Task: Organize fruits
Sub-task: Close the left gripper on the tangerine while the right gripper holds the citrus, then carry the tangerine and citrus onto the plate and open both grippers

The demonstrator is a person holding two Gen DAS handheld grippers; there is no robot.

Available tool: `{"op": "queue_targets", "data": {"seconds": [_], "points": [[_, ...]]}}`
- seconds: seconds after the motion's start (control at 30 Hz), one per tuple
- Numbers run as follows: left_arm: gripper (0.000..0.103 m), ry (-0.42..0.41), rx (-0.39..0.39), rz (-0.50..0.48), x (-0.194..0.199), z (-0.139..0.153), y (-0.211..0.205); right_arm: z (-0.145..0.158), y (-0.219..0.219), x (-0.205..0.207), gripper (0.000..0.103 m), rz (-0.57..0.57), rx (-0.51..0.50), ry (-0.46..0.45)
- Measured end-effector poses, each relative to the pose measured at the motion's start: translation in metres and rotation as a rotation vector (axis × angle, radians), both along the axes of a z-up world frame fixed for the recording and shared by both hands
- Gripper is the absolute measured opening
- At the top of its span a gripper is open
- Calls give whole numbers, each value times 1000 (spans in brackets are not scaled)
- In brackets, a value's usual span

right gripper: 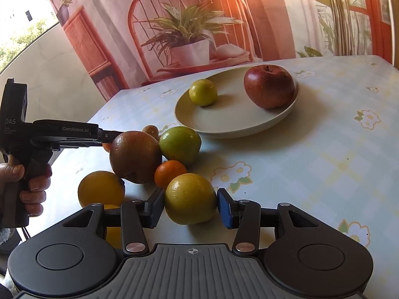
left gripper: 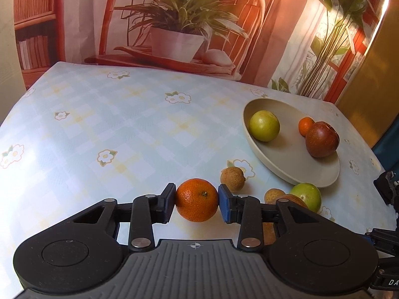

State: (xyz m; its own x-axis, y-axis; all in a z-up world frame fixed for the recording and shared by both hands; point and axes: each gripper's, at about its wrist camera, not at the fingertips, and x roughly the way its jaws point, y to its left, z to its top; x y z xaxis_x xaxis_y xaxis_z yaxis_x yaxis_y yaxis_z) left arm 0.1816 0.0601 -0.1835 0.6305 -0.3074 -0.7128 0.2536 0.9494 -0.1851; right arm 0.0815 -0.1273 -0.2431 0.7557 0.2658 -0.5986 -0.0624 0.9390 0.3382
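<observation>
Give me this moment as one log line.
left claw: gripping tangerine | right claw: gripping yellow fruit | plate: apple, green fruit

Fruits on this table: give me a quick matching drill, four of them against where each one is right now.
1 orange mandarin
2 yellow-green fruit
3 red apple
4 small brown fruit

A on the beige plate
B between the left gripper pads
C on the tablecloth, off the plate
D between the right gripper pads

Pairs: 1-B, 2-D, 3-A, 4-C
</observation>
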Motion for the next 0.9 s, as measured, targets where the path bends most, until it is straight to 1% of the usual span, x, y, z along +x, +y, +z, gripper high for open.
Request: {"op": "queue_targets", "data": {"seconds": [0.23,0.43,0.63,0.9], "points": [[39,-59,-5,-11,-9,22,-5,3,-6,-3,42,-30,-13,-10],[39,-96,-17,-33,-10,38,-15,11,-19,-6,42,-63,-17,-50],[39,-112,-7,-66,-6,45,-32,15,-35,-2,42,-100,-31,-71],[39,-118,16,-112,8,49,-55,24,-46,8,42,-103,-57,-98]]}}
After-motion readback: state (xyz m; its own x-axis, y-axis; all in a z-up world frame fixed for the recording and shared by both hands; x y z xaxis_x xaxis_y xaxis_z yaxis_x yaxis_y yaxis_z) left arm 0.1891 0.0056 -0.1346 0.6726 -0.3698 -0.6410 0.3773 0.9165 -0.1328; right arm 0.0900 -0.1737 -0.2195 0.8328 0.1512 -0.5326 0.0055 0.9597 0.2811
